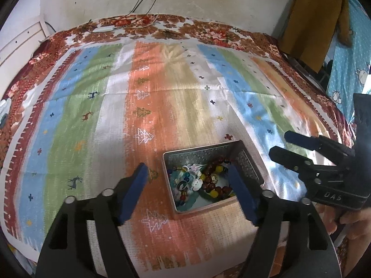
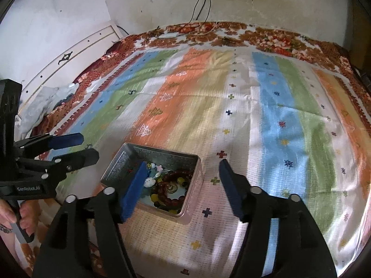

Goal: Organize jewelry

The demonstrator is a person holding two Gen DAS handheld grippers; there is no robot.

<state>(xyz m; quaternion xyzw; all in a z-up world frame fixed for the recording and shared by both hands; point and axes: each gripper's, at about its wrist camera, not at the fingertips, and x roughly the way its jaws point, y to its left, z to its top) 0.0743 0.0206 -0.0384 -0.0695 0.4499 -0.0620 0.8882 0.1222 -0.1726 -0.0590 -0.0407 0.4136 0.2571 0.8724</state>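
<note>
1. Metal tin [image 1: 249, 169]: sits lower centre of the left wrist view, on the striped cloth [image 1: 116, 115]. It holds a brown bead bracelet [image 2: 172, 186], coloured glass beads [image 1: 183, 180] and small white charms [image 1: 197, 183].
2. Left gripper [image 1: 187, 185]: released, jaws wide apart, holding nothing; its right pad overlaps the tin's right side.
3. Right gripper [image 2: 183, 183]: released, empty; its left pad overlaps the tin's interior.
4. Floral bedspread [image 1: 208, 32]: borders the cloth along the upper frame.
</note>
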